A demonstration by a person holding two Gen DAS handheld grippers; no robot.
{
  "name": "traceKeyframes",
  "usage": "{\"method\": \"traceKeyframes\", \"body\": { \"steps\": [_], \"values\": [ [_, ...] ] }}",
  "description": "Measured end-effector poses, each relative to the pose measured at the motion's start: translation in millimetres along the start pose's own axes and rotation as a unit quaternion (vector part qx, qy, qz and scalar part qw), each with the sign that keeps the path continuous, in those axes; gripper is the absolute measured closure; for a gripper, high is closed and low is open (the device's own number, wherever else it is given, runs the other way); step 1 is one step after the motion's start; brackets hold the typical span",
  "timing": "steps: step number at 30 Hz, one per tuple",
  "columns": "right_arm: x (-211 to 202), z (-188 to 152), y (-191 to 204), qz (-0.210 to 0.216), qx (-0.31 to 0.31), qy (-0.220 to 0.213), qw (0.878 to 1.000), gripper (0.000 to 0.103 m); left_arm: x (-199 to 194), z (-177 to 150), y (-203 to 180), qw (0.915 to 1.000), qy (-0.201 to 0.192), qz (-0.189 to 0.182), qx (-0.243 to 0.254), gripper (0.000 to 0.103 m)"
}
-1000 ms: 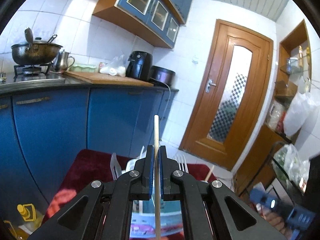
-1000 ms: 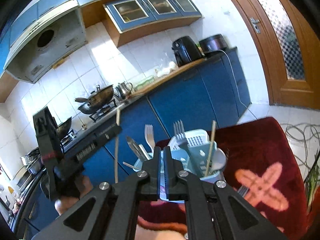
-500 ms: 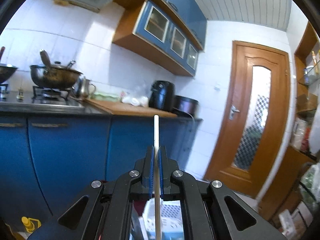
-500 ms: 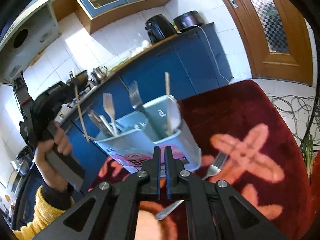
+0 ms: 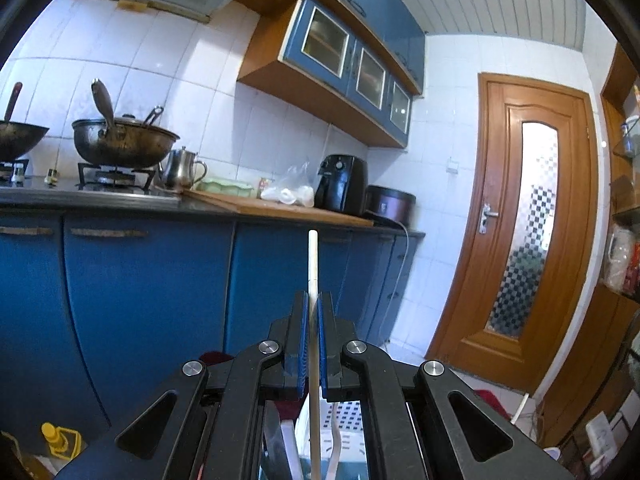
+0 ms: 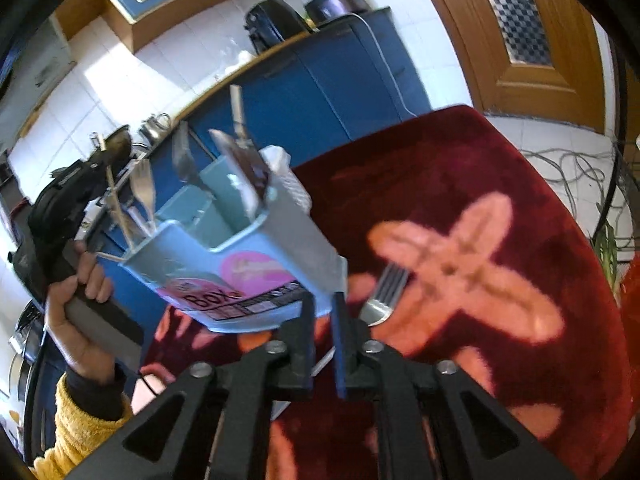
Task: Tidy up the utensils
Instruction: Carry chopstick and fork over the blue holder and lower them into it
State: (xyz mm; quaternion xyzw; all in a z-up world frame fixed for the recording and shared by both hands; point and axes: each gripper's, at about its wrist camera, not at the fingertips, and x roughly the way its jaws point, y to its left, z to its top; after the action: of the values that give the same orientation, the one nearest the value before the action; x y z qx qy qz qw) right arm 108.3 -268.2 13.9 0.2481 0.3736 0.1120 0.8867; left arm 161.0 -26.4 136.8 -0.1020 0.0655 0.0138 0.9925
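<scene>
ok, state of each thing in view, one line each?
left tool: shut on chopstick
chopstick: upright, held
right tool: opening, nothing gripped
fork: lying on the red cloth, ahead of the right tool
utensil holder: on the cloth, partly filled
door: closed

Surface: under my hand-held gripper was a surface (image 6: 500, 168) covered in dark red plush cloth with pale orange cross shapes.
Caddy: a light blue utensil caddy (image 6: 240, 268) stood on the cloth toward its left side, looking tilted in my view.
Fork: a metal fork (image 6: 382, 296) lay flat on the cloth just beside the caddy's right corner, tines toward the cross pattern.
</scene>
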Motion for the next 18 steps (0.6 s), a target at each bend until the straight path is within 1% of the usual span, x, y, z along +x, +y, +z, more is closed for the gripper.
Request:
{"method": "traceKeyframes", "body": {
  "steps": [1,7,11,12,14,15,16,18],
  "values": [
    [3,1,-4,-0.003,0.006,0.007,1.0,0.077,2,-2,0,1.0,0.005,-0.002,0.001,0.098],
    [20,0,-26,-0.02,0.042,0.044,0.998,0.077,5,-10,1,0.9994,0.032,-0.01,0.007,0.098],
    [30,3,-36,-0.037,0.053,0.057,0.996,0.077,5,-13,1,0.9984,0.049,-0.023,0.013,0.097],
    [32,5,-37,-0.043,0.052,0.06,0.996,0.077,4,-13,0,0.9982,0.052,-0.026,0.015,0.096],
    [37,8,-39,-0.05,0.05,0.065,0.995,0.077,5,-14,0,0.9974,0.06,-0.034,0.02,0.088],
    [40,10,-41,-0.052,0.05,0.067,0.995,0.077,4,-15,1,0.997,0.064,-0.039,0.021,0.081],
    [43,13,-42,-0.053,0.051,0.07,0.995,0.077,3,-15,1,0.9968,0.065,-0.04,0.021,0.076],
    [51,16,-45,-0.053,0.053,0.074,0.994,0.077,1,-16,2,0.9967,0.065,-0.043,0.021,0.075]
  ]
}}
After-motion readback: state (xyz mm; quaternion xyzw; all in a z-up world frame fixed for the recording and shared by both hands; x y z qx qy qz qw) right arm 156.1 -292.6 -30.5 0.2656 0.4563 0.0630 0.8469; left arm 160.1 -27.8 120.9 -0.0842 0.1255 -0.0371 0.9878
